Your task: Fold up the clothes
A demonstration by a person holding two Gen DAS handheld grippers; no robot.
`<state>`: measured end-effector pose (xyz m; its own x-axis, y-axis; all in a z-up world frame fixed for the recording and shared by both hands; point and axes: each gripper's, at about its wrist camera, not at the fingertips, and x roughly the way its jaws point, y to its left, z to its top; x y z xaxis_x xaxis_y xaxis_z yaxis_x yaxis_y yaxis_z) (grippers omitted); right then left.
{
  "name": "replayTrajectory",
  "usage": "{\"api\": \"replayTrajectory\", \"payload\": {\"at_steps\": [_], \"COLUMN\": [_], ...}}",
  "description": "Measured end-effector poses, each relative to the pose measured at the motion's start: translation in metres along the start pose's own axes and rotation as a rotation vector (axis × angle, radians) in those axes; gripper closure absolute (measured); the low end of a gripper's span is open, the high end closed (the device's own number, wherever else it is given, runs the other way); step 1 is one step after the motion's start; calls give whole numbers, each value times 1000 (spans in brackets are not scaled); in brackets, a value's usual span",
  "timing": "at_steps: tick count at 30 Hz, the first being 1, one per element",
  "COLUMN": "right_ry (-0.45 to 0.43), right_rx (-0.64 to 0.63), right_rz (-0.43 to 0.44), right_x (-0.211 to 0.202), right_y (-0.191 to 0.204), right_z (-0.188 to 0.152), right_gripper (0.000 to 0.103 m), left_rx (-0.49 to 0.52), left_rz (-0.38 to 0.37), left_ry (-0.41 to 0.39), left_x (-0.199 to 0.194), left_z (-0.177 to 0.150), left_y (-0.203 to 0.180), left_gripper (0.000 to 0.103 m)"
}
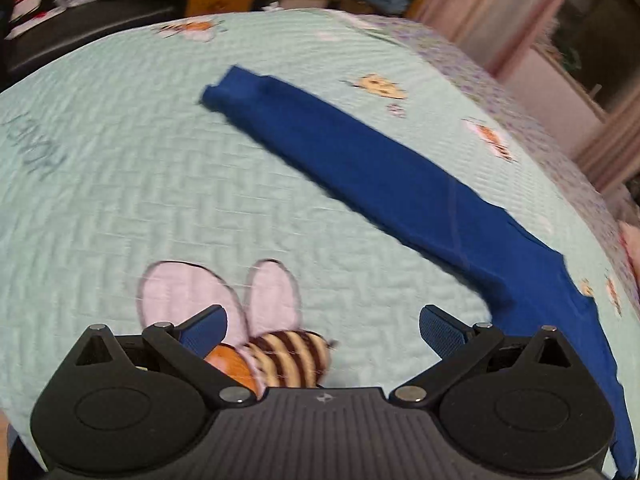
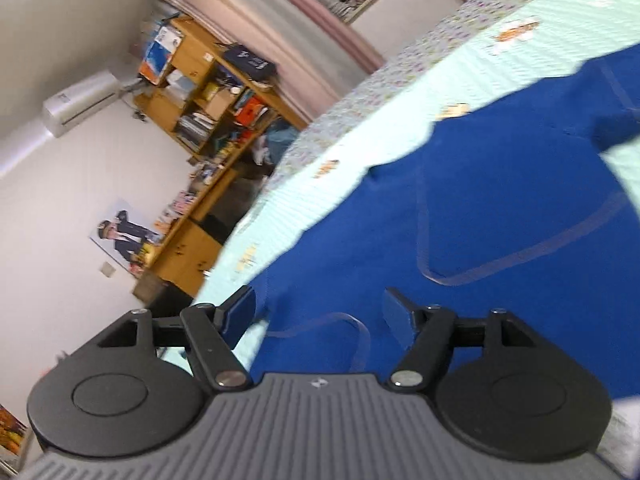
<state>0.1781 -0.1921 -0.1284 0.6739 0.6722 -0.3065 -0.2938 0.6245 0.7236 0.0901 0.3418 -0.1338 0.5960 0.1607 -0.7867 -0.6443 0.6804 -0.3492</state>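
The royal-blue knit garment (image 1: 384,168) lies spread across the mint quilted bedspread (image 1: 120,160), one long sleeve stretched out towards the far side. Left gripper (image 1: 322,328) hovers over an embroidered bee (image 1: 276,356), jaws apart, nothing between them. Right gripper (image 2: 318,312) hangs low above the garment's body, jaws wide and empty too. It looks soft, light and floppy; best pinched at the cuff or a hem edge.

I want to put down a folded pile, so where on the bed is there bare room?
Free: the wide stretch of quilt left of the blue garment, between the bee print and the lettering. Crowded: the right side, where the garment runs diagonally toward the floral border.
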Motion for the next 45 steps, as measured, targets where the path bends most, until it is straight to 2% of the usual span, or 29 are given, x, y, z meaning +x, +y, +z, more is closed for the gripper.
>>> {"api": "replayTrajectory", "payload": {"at_steps": [3, 6, 8, 11, 13, 14, 17, 22, 24, 25, 28, 29, 36, 41, 42, 44, 45], "right_ry": [-14, -9, 15, 101, 119, 118, 127, 115, 106, 101, 91, 89, 74, 70, 69, 68, 67], "right_rx": [-30, -63, -114, -199, -349, -392, -446, -391, -360, -346, -328, -328, -293, -286, -284, -281, -280], "right_rz": [24, 22, -10, -59, -78, -102, -132, -90, -65, -53, -37, -36, -7, -1, 0, 2, 3], "right_x": [29, 61, 82, 117, 130, 128, 128, 124, 127, 131, 135, 136, 136, 136, 136, 136, 136], "right_y": [18, 29, 26, 12, 8, 17, 26, 16, 9, 8, 7, 7, 2, 2, 1, 1, 1], "right_z": [8, 5, -4, -29, -57, -60, -64, -60, -59, -58, -58, -59, -58, -58, -58, -58, -58], "right_gripper": [26, 22, 22, 13, 9, 9, 7, 7, 7, 7, 7, 7, 7, 7, 7, 7, 7], "left_rx": [-24, -18, -25, -38, -20, 1, 47, 28, -34, -83, -231, -267, -357, -386, -387, -361, -345], "left_rz": [14, 33, 45, 38, 30, 26, 42, -58, -56, -51, -129, -127, -163, -197, -205, -200, -185], "left_ry": [-3, 31, 26, 5, 11, 20, 11, -35, -72, -66, -40, -46, -72, -111, -120, -123, -120], "left_x": [-2, 9, 12, 11, 15, 18, 24, 26, 33, 39, 60, 65, 98, 108, 110, 114, 116], "left_z": [0, 6, 13, 18, 21, 22, 27, 51, 69, 77, 101, 107, 137, 150, 152, 156, 157], "left_y": [9, 12, 16, 20, 18, 15, 6, 5, 19, 30, 64, 72, 99, 102, 103, 100, 97], "left_gripper": [1, 1, 1, 1, 1, 1, 1, 1, 1, 1, 2, 2, 1, 2, 4, 18, 21]}}
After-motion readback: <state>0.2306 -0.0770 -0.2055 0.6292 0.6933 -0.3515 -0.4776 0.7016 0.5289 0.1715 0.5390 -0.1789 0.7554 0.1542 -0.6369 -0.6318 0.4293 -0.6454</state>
